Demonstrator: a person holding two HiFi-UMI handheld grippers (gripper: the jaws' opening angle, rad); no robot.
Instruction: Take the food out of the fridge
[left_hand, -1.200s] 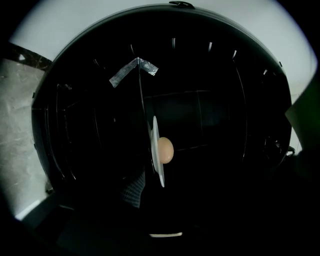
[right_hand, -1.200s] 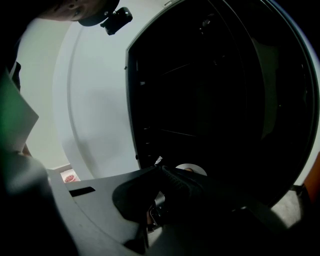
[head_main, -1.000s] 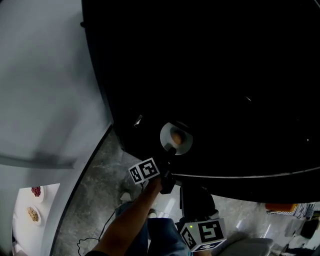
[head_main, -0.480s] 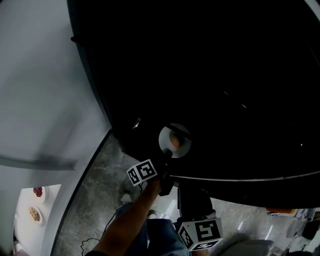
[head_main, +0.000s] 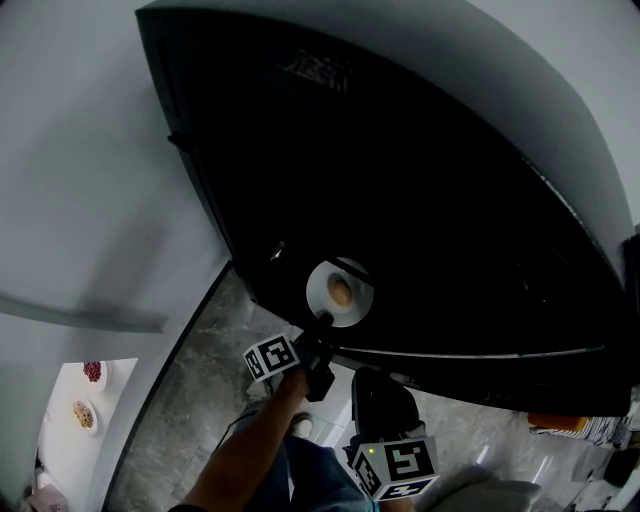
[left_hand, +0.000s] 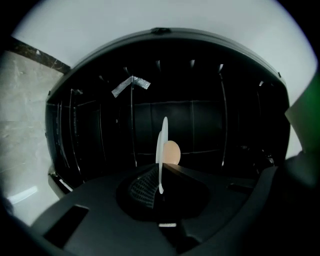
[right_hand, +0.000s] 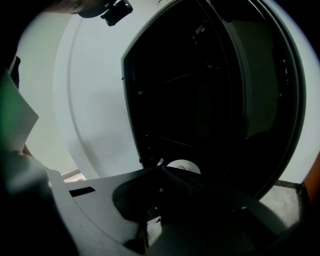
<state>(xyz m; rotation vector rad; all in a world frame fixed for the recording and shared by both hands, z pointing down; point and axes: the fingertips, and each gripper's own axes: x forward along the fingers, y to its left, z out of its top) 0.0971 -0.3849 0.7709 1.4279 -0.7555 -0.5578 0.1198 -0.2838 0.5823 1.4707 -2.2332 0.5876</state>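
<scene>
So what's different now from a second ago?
The left gripper has closed on the rim of the white plate. It is hard to tell whether the plate has risen, because the head view shifted too. The round tan food stays on the plate, still inside the dark fridge. The right gripper stays low, shut and empty.

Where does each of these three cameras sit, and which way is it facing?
Head view: on the person's head, looking steeply down into the fridge; forearm, left tool and right tool show.
Left gripper view: on the left tool, facing into the fridge; its jaws pinch the white plate, seen edge-on.
Right gripper view: on the right tool, facing the fridge opening; its jaws together, empty.
Shared: all three show the plate.
</scene>
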